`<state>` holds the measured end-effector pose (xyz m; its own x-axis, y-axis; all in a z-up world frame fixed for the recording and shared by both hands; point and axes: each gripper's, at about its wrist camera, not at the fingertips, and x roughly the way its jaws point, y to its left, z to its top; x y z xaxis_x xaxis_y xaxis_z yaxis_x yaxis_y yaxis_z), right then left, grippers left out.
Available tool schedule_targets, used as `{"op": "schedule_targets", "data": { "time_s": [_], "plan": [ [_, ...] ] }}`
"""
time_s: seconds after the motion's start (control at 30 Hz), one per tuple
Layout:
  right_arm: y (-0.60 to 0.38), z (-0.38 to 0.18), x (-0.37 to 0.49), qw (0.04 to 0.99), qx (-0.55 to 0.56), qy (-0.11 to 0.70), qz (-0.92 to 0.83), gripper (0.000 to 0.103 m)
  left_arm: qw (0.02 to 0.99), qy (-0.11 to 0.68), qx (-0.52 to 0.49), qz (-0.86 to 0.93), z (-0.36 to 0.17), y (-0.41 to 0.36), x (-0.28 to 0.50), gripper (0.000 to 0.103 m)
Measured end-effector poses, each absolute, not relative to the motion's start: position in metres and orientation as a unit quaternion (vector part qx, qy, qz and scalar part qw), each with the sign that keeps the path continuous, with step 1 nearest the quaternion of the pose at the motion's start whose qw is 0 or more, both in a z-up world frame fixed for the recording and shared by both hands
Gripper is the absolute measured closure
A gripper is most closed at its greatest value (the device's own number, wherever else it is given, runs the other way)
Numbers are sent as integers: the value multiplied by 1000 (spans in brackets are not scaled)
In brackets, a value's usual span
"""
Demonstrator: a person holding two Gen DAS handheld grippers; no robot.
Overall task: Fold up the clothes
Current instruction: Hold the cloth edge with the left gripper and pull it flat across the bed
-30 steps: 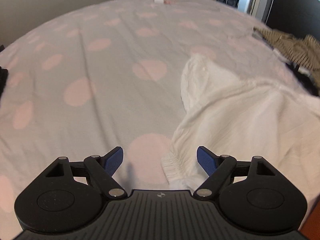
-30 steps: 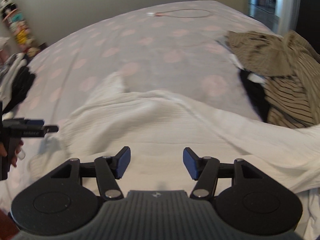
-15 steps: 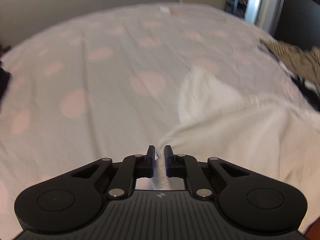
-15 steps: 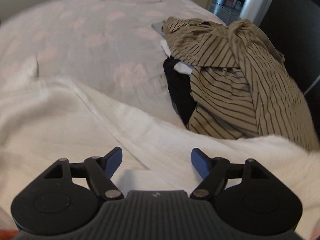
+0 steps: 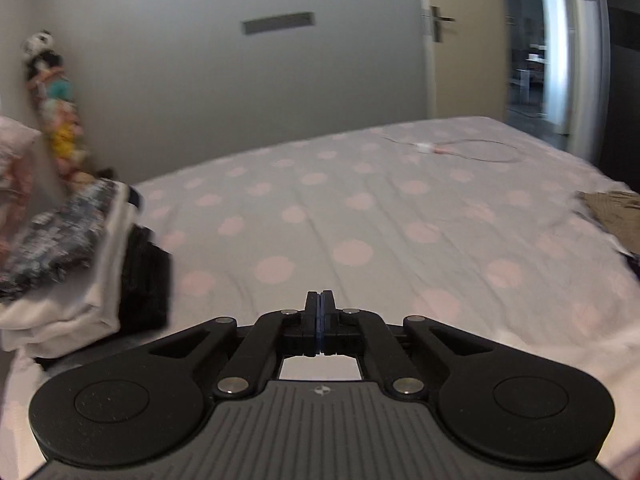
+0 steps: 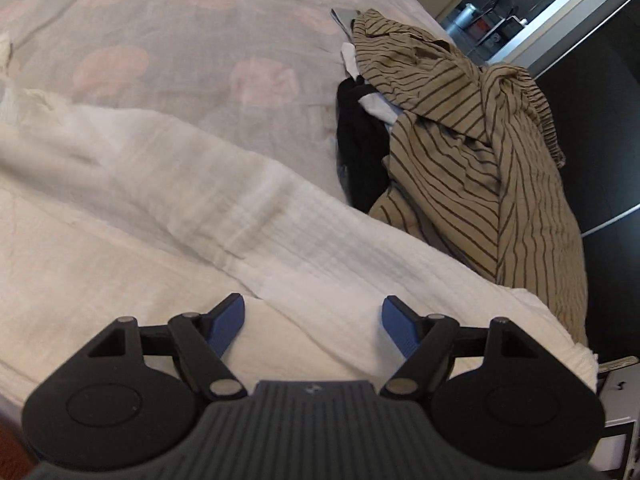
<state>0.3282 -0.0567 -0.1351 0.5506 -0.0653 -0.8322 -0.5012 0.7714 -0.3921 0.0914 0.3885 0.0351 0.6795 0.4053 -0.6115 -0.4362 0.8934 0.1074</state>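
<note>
White garment: spread loose and creased across the near half of the bed, running from 9 o'clock to 4 o'clock in the right wrist view; one long ridge of cloth crosses it on the slant.
Lie of cloth: rumpled, no square edges showing, so it reads as not yet a finished fold.
Right gripper: tongs wide, blue pads set either side of the ridge, nothing between them; held low over the cloth, likely to take that ridge or the hem beyond it.
Left gripper: tongs pressed fully together; pointed up across the bed toward the wall. Whether a sliver of fabric sits between the pads cannot be told from this view, and no white cloth shows ahead of them.
Striped garment: tan with dark stripes, heaped at 2 o'clock of the white one, overlapping dark and pale pieces; looks like the waiting pile.
Folded stack: at 9 o'clock in the left wrist view, squared layers, patterned piece on top; seemingly where done items go.
Bed sheet: grey with pink dots, broad bare middle serving as work surface.
Cable: thin, at the far edge, 1 o'clock.
</note>
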Motion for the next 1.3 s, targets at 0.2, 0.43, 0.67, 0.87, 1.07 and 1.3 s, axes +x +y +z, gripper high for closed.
{"op": "schedule_targets", "data": {
  "time_s": [0.2, 0.43, 0.67, 0.87, 1.07, 1.3],
  "plan": [
    [-52, -128, 326, 831, -294, 454, 126, 25, 923, 342, -70, 162, 12, 376, 83, 72],
    [-68, -106, 319, 840, -292, 437, 130, 25, 914, 371, -118, 110, -49, 373, 132, 33],
    [-86, -106, 318, 847, -282, 425, 151, 25, 893, 415, -148, 88, -123, 373, 197, 26],
    [-89, -110, 324, 851, -273, 418, 161, 25, 884, 442, -120, 98, -167, 367, 229, 26],
    [-83, -114, 335, 858, -265, 407, 165, 25, 893, 433, -80, 96, -172, 346, 234, 56],
    [-80, -115, 332, 856, -267, 410, 164, 25, 909, 392, -45, 133, -135, 336, 211, 88]
  ]
}}
